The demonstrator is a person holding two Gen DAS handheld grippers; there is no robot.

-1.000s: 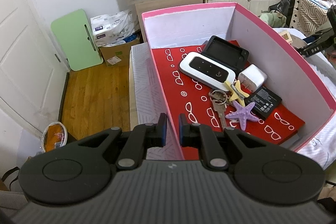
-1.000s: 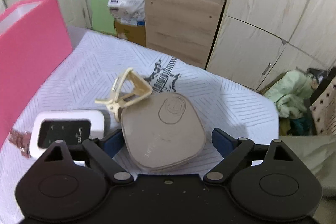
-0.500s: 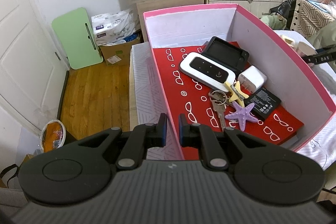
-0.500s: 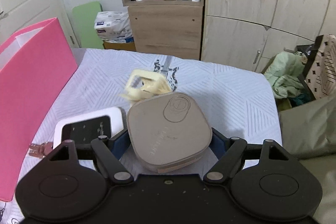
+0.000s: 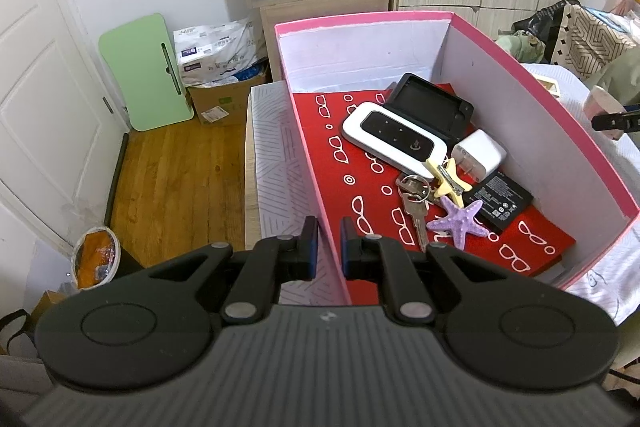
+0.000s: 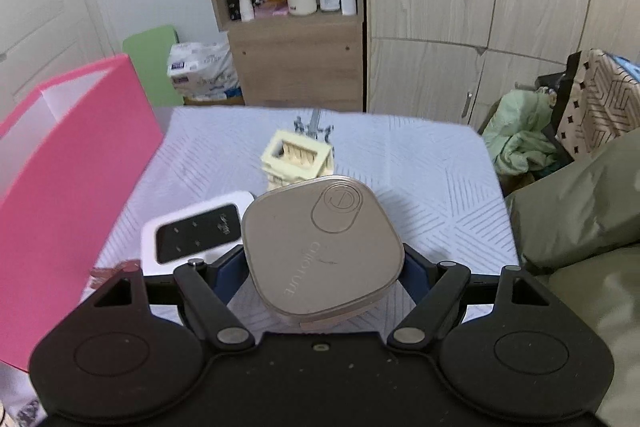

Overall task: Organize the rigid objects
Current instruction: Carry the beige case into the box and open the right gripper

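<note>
My left gripper (image 5: 329, 239) is shut on the left wall of the pink box (image 5: 312, 163). Inside the box lie a white pocket router (image 5: 394, 141), a black case (image 5: 430, 107), a white charger (image 5: 480, 153), a black battery (image 5: 502, 201), keys (image 5: 412, 195), a yellow clip (image 5: 446, 177) and a purple starfish (image 5: 460, 217). My right gripper (image 6: 322, 263) is shut on a beige rounded-square case (image 6: 324, 247) and holds it above the bed. Below it lie a second white router (image 6: 192, 235) and a cream hair claw (image 6: 298, 157). The pink box (image 6: 72, 167) stands to the left.
The white patterned bedsheet (image 6: 420, 179) has an olive cushion (image 6: 580, 211) at its right. A wooden shelf unit (image 6: 292, 39) and wardrobe (image 6: 480, 7) stand behind. In the left wrist view, a wood floor (image 5: 176, 179), green board (image 5: 148, 71) and cardboard box (image 5: 224, 99) lie left of the bed.
My right gripper has lifted the beige case off the bed and tilted upward, so the hair claw and router sit farther below. My left gripper keeps hold of the box wall.
</note>
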